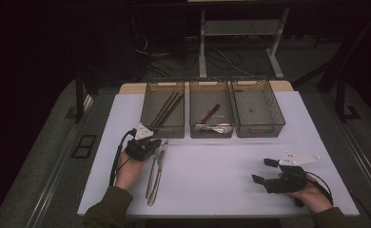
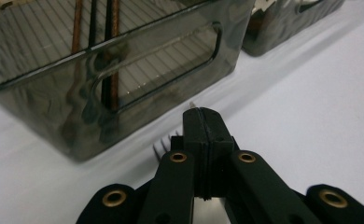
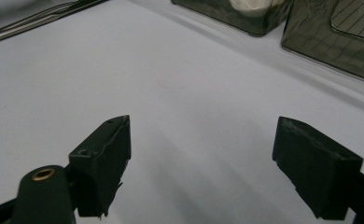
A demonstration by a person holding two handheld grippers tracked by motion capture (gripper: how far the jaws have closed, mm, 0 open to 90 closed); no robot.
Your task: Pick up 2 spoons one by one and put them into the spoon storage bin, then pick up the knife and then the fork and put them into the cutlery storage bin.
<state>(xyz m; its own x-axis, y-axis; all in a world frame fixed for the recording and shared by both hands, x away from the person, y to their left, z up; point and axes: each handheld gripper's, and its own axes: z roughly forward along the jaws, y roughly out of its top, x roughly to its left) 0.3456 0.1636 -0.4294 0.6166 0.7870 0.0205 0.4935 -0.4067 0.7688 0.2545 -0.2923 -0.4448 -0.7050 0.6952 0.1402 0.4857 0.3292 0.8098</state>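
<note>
High view: left gripper (image 1: 151, 142) at centre left clamps a fork (image 1: 158, 156) lying beside another utensil (image 1: 151, 183) below the left bin (image 1: 163, 107), sorting unfinished; left gripper view: jaws pinched on fork tines (image 2: 164, 148) at centre; right gripper view: right gripper (image 3: 199, 163) gapes, empty.

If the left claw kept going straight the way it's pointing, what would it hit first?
Most likely the near wall of the left bin; the left claw, shut on a fork, points at it.
</note>
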